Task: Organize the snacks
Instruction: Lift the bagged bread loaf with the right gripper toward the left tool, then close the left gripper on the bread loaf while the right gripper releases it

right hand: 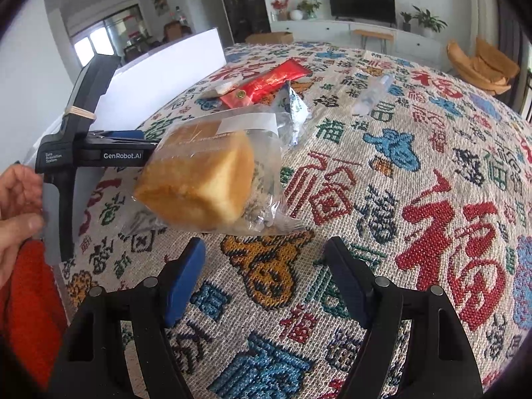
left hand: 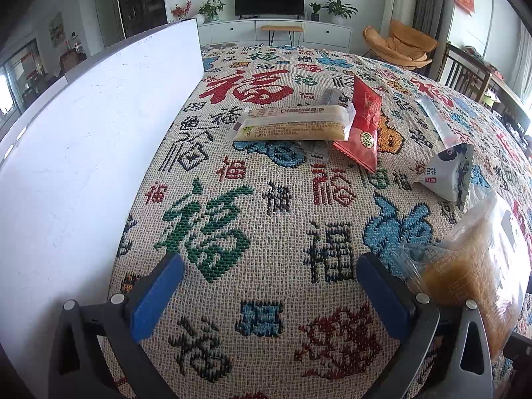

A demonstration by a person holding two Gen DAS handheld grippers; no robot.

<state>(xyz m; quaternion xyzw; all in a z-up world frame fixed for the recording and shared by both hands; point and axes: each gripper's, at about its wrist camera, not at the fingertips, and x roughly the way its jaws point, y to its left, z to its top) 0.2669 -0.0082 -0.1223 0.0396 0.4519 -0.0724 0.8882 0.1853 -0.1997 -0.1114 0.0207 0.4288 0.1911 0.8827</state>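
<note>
A bread loaf in a clear bag (right hand: 199,179) lies on the patterned cloth just ahead of my right gripper (right hand: 266,266), which is open and holds nothing. The same bag (left hand: 475,272) sits outside the right finger of my left gripper (left hand: 269,286), also open and holding nothing. Further back lie a long yellow packet (left hand: 292,126), a red packet (left hand: 364,126), a white-and-blue triangular packet (left hand: 449,173) and a clear stick packet (left hand: 435,119). The right wrist view shows the left gripper's body (right hand: 89,156) beside the bread, held by a hand (right hand: 16,199).
A tall white panel (left hand: 83,149) stands along the table's left side. The woven cloth (left hand: 266,216) covers the whole table. Beyond the table are a TV cabinet (left hand: 276,30), an orange chair (left hand: 402,46) and a wooden chair (left hand: 465,76). A red sleeve (right hand: 30,299) fills the lower left.
</note>
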